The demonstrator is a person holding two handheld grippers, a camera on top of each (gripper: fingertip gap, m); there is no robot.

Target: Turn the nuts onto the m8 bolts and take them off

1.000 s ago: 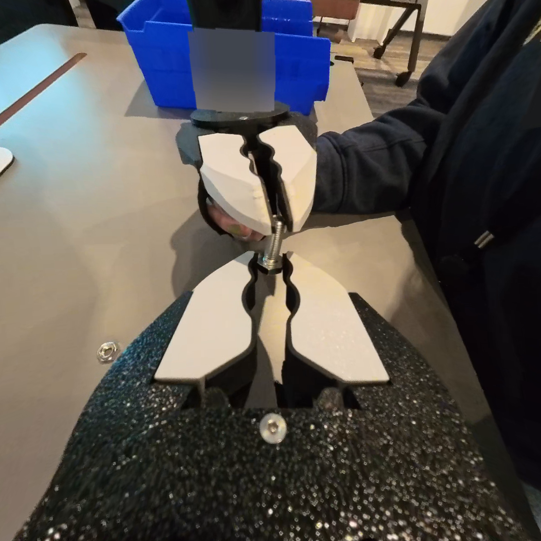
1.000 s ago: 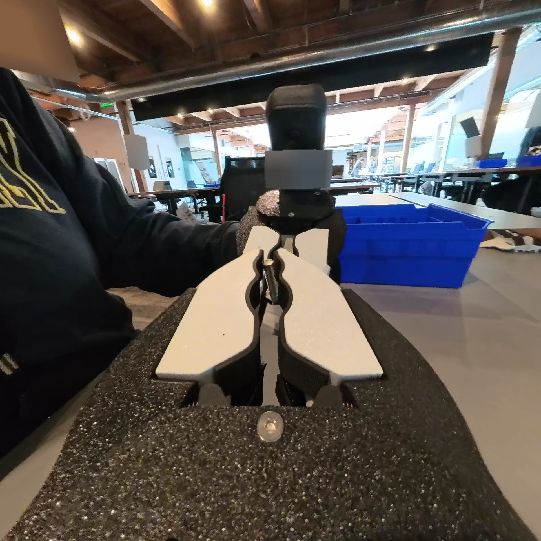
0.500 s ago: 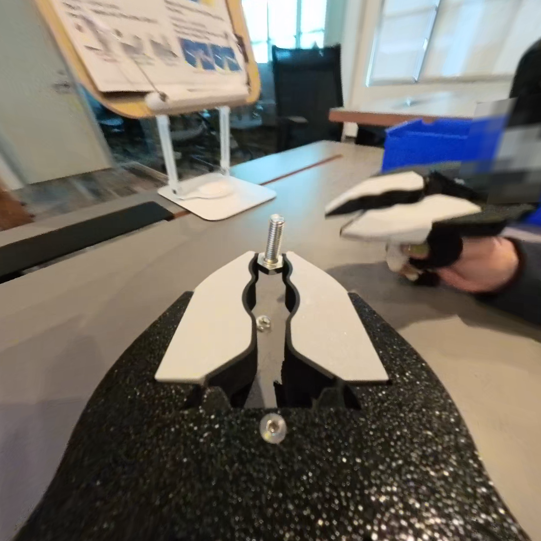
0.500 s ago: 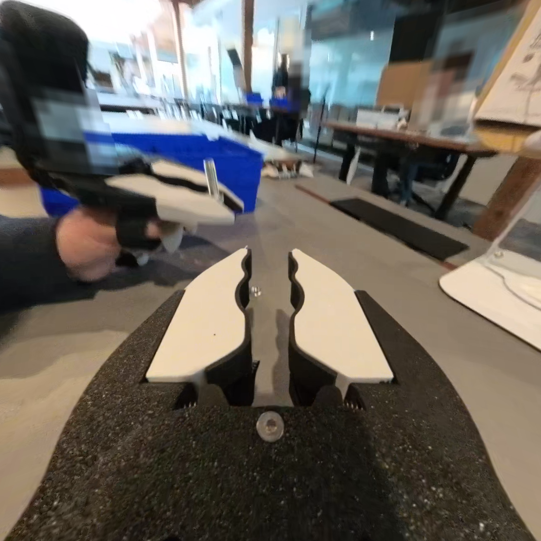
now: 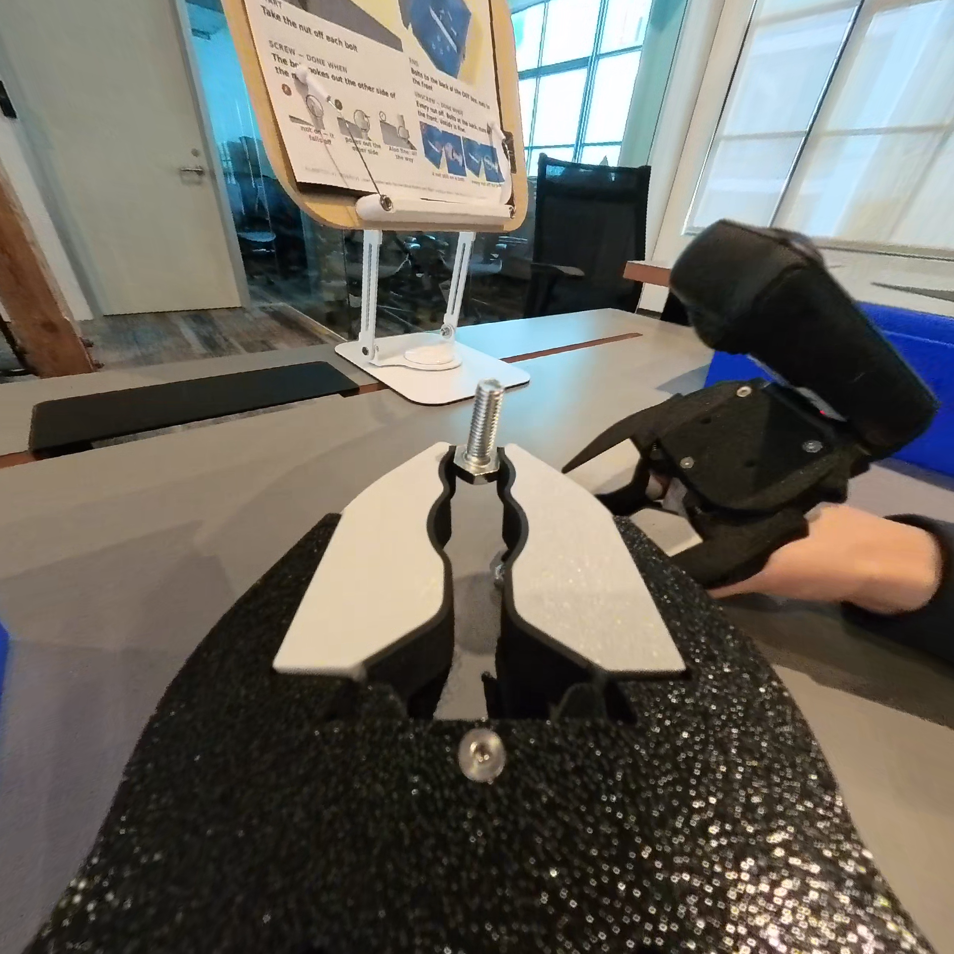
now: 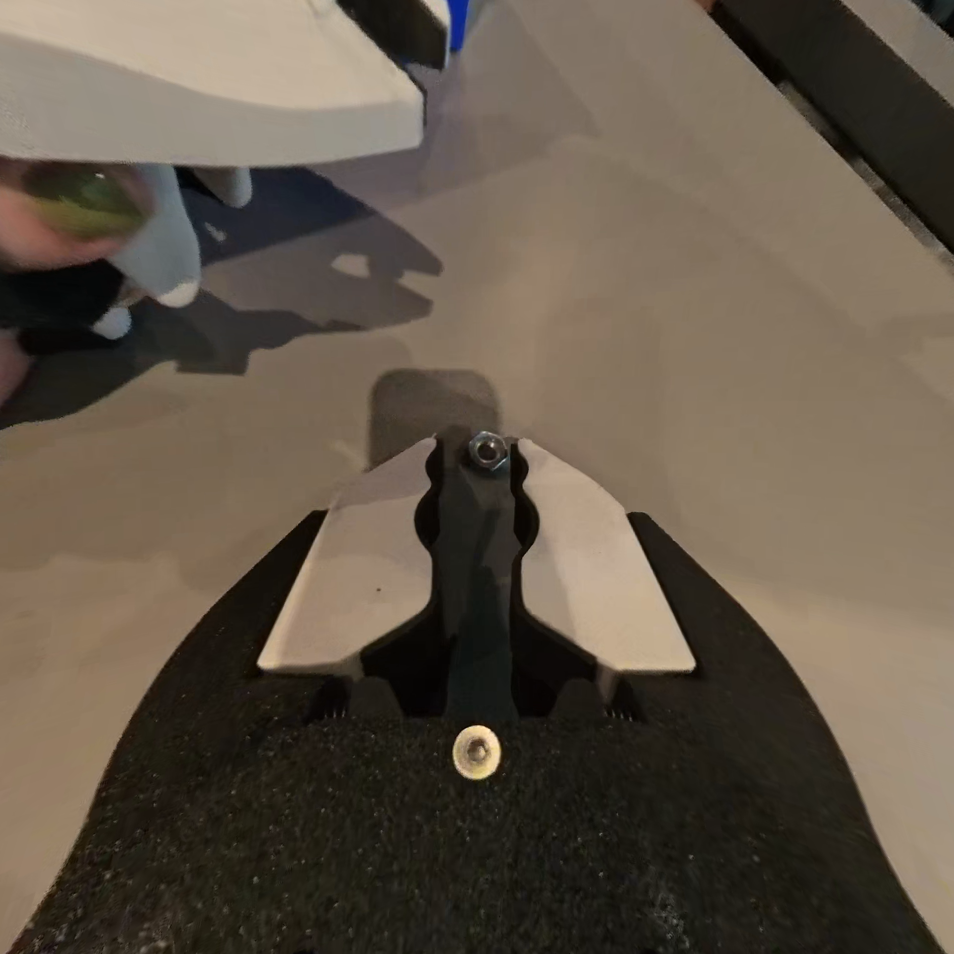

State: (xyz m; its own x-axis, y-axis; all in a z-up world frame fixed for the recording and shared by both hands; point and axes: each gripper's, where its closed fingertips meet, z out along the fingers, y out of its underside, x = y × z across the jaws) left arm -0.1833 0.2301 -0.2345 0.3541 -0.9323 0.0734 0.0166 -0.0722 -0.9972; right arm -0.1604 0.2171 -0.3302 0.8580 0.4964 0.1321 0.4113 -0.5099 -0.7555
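My left gripper (image 5: pixel 476 457) is shut on the hex head of a silver bolt (image 5: pixel 483 423). The threaded shaft stands upright and bare above the fingertips. My right gripper (image 6: pixel 477 445) is open and points down at the grey table (image 6: pixel 671 309). A small silver nut (image 6: pixel 487 454) lies flat on the table between its fingertips, close to the right finger. In the left wrist view the right gripper (image 5: pixel 583 482) is tilted down at the right, held by a hand (image 5: pixel 852 562). A white finger of the left gripper (image 6: pixel 206 77) shows at the top left of the right wrist view.
A stand holding an instruction sheet (image 5: pixel 392 103) rests on a white base (image 5: pixel 433 371) at the back of the table (image 5: pixel 206 516). A black strip (image 5: pixel 191 397) lies at the back left. A blue bin (image 5: pixel 919 361) stands behind the right gripper. The grippers' ends are close to 10 centimeters from one another.
A second ago both grippers held the bolt between them. The right gripper let go, opened and swung down over the nut on the table. The left gripper turned, keeping the bolt upright.
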